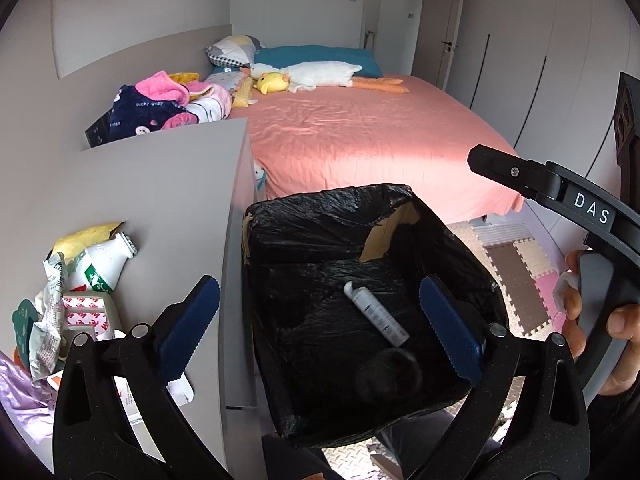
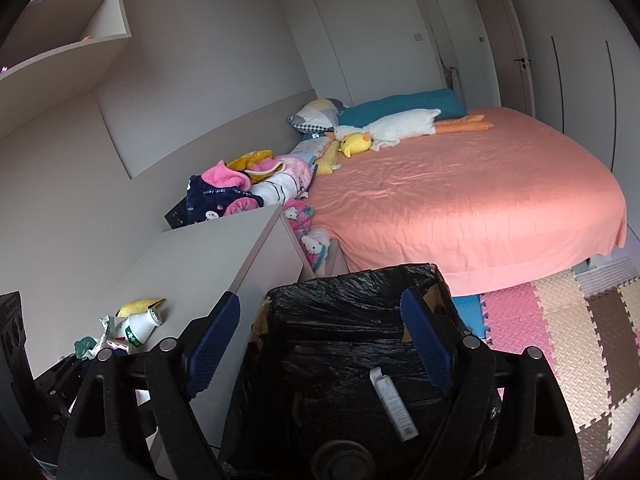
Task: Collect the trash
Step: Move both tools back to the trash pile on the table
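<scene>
Both the left gripper (image 1: 320, 316) and the right gripper (image 2: 320, 340) are wide open and hold nothing. A white tube (image 1: 376, 314) lies in the black bin (image 1: 304, 224). More trash (image 1: 88, 268) sits on the counter (image 1: 160, 184).

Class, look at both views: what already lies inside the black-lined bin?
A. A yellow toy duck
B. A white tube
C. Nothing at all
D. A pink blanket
B: a white tube lies on the black liner inside the bin, below both open, empty grippers, left and right.
</scene>
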The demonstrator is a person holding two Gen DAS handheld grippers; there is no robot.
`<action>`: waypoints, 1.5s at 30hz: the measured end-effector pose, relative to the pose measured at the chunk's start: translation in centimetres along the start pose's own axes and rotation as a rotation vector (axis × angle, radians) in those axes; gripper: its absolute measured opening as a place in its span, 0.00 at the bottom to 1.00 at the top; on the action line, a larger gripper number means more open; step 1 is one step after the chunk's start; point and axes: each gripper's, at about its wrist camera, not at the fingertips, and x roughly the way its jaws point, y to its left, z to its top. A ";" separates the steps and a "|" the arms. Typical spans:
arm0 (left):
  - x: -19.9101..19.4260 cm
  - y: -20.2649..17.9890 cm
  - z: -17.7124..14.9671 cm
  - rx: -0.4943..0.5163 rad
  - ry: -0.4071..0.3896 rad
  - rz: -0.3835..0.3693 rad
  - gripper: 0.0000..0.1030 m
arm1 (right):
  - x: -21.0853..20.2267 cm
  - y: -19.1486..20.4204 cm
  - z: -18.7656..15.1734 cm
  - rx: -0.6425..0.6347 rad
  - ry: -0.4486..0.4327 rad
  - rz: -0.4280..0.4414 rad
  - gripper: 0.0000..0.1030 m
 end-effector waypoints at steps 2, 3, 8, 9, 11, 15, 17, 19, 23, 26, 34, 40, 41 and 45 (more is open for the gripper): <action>-0.2 0.3 -0.2 -0.002 0.002 0.004 0.94 | 0.3 0.2 -0.1 -0.002 0.010 0.004 0.81; -0.3 0.4 -0.3 -0.004 0.003 0.010 0.94 | 0.4 0.3 -0.2 -0.005 0.014 0.008 0.81; -0.7 1.6 -1.0 -0.026 0.004 0.030 0.94 | 0.7 1.5 -0.7 -0.032 0.031 0.023 0.81; -0.8 1.9 -1.1 -0.034 0.003 0.034 0.94 | 0.8 1.8 -0.8 -0.037 0.036 0.029 0.81; -1.0 2.5 -1.5 -0.052 0.005 0.042 0.94 | 0.9 2.3 -1.0 -0.048 0.045 0.038 0.81; -1.5 3.8 -2.3 -0.088 0.010 0.068 0.94 | 1.5 3.7 -1.5 -0.073 0.065 0.063 0.81; -1.8 4.5 -2.6 -0.108 0.011 0.081 0.94 | 1.8 4.5 -1.9 -0.086 0.076 0.078 0.81; -2.3 5.1 -3.0 -0.127 0.011 0.096 0.94 | 2.1 5.3 -2.2 -0.099 0.088 0.095 0.81; -3.1 6.4 -3.7 -0.161 0.013 0.132 0.94 | 2.8 6.9 -2.8 -0.131 0.111 0.138 0.81; -3.8 7.4 -4.4 -0.190 0.016 0.166 0.94 | 3.2 8.3 -3.2 -0.165 0.124 0.179 0.81; -5.5 10.2 -6.3 -0.293 0.032 0.242 0.94 | 4.1 12.0 -4.3 -0.261 0.158 0.285 0.81; -6.5 12.7 -8.0 -0.387 0.048 0.306 0.94 | 5.1 14.5 -5.3 -0.329 0.202 0.388 0.81; -6.7 13.2 -8.3 -0.404 0.050 0.316 0.94 | 5.3 14.9 -5.5 -0.342 0.210 0.407 0.81; -7.5 14.8 -9.4 -0.471 0.051 0.357 0.94 | 6.0 16.4 -6.1 -0.396 0.240 0.472 0.81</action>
